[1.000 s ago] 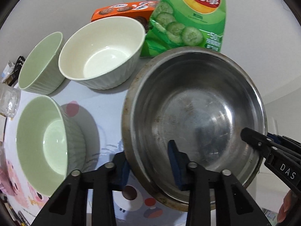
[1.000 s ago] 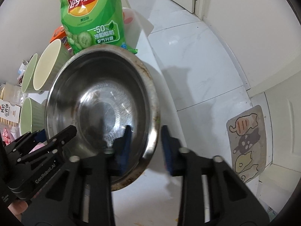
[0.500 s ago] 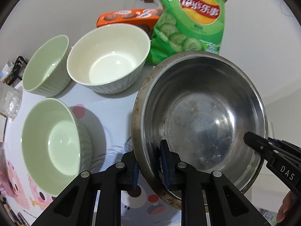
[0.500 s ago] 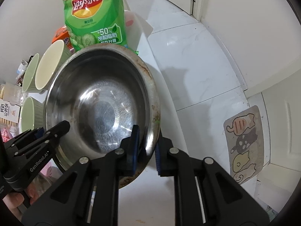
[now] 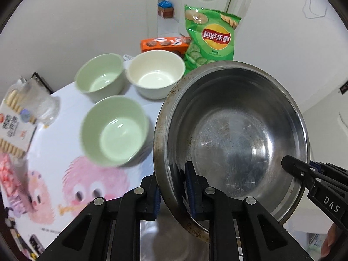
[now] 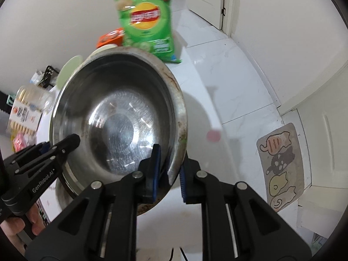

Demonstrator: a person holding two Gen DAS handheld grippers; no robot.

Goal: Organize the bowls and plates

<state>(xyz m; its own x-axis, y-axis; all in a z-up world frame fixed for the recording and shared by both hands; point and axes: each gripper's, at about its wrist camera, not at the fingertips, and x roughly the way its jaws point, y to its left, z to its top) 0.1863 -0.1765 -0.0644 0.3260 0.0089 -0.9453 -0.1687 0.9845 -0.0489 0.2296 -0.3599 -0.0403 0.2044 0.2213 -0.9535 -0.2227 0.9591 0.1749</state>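
While both grippers point steeply down, each is clamped on the rim of the steel bowl: the left gripper pinches its near-left edge, one pad inside and one outside, and the right gripper pinches the near-right edge the same way. The bowl hangs tilted above the table, clear of it. Left of it stand two green bowls and a cream bowl; a chip bag stands farther off.
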